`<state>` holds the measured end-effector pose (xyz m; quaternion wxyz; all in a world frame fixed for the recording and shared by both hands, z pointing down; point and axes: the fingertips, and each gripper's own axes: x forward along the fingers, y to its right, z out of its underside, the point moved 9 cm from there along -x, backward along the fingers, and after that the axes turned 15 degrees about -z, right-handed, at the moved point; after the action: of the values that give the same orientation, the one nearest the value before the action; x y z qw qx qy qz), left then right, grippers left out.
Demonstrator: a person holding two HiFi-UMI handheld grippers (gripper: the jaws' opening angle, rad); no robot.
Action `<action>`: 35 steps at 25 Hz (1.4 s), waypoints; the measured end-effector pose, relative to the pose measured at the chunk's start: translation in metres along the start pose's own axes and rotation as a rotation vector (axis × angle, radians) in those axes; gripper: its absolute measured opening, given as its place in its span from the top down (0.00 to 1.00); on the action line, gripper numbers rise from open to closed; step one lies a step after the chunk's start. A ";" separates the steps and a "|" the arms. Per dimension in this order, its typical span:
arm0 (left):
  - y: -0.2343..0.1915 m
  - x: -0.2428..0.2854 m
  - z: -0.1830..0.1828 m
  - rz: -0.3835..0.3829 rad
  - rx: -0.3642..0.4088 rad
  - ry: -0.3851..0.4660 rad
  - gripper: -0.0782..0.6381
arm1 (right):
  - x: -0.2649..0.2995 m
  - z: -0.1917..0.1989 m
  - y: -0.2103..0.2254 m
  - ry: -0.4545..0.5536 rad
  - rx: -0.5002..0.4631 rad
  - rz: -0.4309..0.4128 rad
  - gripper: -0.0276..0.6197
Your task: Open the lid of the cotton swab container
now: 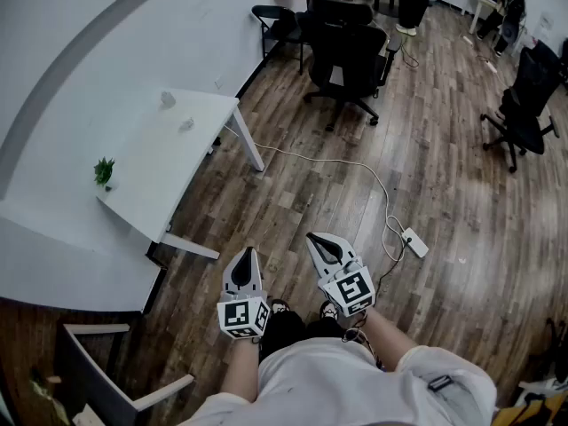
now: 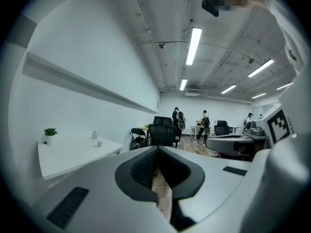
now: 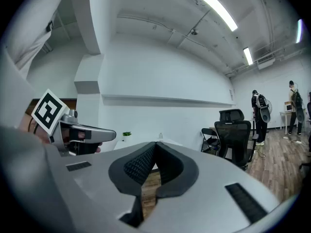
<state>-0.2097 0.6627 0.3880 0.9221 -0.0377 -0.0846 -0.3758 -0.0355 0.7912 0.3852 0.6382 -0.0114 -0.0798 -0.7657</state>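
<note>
Far left of the claws: small potted plant [image 1: 104, 171] on the near corner of a white table [image 1: 169, 180]. Table is ahead-left of both claws, well apart, with only wood floor [image 1: 293, 198] between. At the table's far end are two small pale items near each other: taller item [image 1: 168, 100] and lower item [image 1: 185, 124]. Too small to tell which is the cotton swab container.

Left gripper [image 1: 248, 254]: jaws fully together, nothing between, held low in front of the torso, pointing ahead. Right gripper [image 1: 314, 237]: just beside it, jaws also pressed together, empty, tip angled slightly left.

Right of the claws: white power strip [image 1: 414, 242] on the floor, and its cable [image 1: 355, 162] runs across towards the table leg. Ahead, well apart: black office chairs [image 1: 348, 60]. Another chair [image 1: 524, 105] stands far right.
</note>
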 end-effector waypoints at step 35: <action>-0.207 0.077 0.035 0.092 -0.039 -0.124 0.76 | 0.232 0.013 -0.044 -0.147 -0.029 -0.077 0.89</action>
<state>-0.3046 0.4664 0.4377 0.9305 -0.0829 -0.1322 -0.3314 -0.1225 0.5747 0.4206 0.6002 -0.0739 -0.1159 -0.7879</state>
